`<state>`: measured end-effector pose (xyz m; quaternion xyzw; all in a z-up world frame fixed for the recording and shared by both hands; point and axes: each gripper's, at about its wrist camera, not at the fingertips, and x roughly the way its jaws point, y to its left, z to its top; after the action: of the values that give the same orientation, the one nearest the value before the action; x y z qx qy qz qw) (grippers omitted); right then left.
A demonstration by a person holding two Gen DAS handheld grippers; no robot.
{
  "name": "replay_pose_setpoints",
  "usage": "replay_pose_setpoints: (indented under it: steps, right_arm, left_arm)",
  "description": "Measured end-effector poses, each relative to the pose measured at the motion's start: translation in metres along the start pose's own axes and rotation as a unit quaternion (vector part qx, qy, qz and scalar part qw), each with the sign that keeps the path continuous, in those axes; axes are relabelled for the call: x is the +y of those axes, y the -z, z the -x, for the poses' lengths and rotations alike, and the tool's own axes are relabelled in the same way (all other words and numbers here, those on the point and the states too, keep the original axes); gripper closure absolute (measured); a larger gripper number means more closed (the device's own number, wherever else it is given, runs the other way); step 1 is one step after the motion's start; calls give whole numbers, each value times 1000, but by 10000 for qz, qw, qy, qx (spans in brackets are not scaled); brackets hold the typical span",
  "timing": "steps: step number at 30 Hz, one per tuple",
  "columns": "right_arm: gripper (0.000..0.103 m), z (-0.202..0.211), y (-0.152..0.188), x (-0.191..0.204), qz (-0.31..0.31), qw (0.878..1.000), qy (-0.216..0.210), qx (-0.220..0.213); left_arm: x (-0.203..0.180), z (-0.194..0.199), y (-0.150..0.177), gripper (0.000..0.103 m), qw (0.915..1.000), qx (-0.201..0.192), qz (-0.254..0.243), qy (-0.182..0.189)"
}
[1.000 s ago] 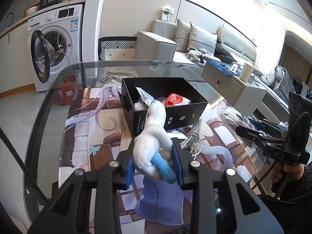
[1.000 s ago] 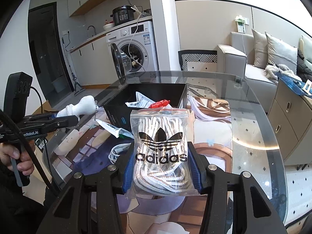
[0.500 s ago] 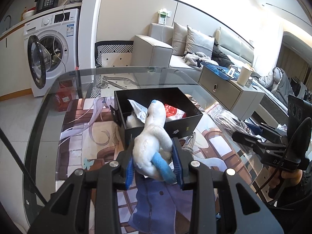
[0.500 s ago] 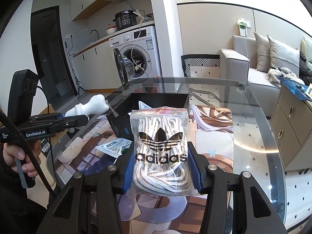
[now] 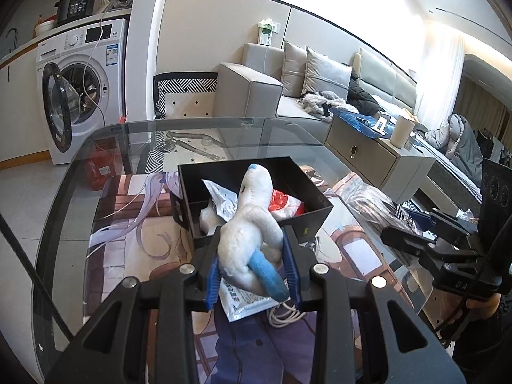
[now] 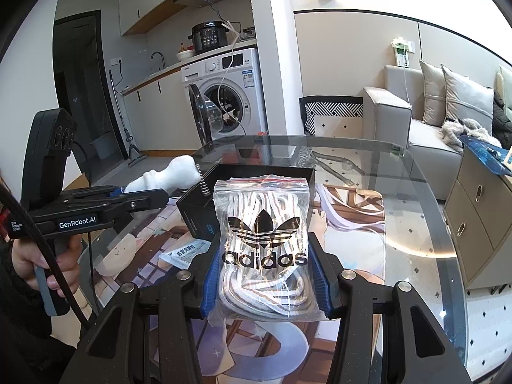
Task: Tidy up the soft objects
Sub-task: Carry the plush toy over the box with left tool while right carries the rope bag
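A round glass table (image 5: 73, 211) fills most of both wrist views, with a printed illustrated mat (image 5: 134, 240) spread across it. Near the middle of the mat sits an open black box (image 5: 315, 196), already holding a red packet (image 5: 281, 200) and a silvery packet (image 5: 220, 196).

The left gripper (image 5: 252, 267) is clamped on a white plush toy (image 5: 249, 230) with blue limbs. The toy is held in the air just in front of the box's near wall, its head reaching over the opening.

The right gripper (image 6: 265, 283) is clamped on a clear zip bag (image 6: 262, 240) of white laces, printed with a black adidas logo. It is held upright above the table, just in front of the box (image 6: 198, 214).

On the mat below the left gripper lie 1 flat white packet (image 5: 246, 300) and a coiled white cable (image 5: 284, 315). A person's hand (image 6: 41, 256) grips the left gripper's handle.
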<state>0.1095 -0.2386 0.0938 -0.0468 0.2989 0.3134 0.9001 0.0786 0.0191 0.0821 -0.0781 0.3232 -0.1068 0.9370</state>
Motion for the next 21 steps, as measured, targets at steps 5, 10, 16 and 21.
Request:
replay_pose_setpoints:
  steps: [5, 10, 16, 21]
  right_arm:
    - [54, -4, -5, 4, 72, 10000, 15, 16]
    - [54, -13, -9, 4, 95, 9999, 77, 93]
    - [54, -22, -14, 2, 125, 9996, 165, 195]
    - [54, -31, -20, 3, 226, 9991, 213, 299]
  left_arm:
    - [-4, -5, -5, 71, 10000, -44, -58, -27]
    - [-2, -12, -11, 71, 10000, -51, -56, -51]
    - [0, -20, -17, 71, 10000, -45, -51, -67]
    - [3, -28, -22, 71, 9999, -62, -62, -123]
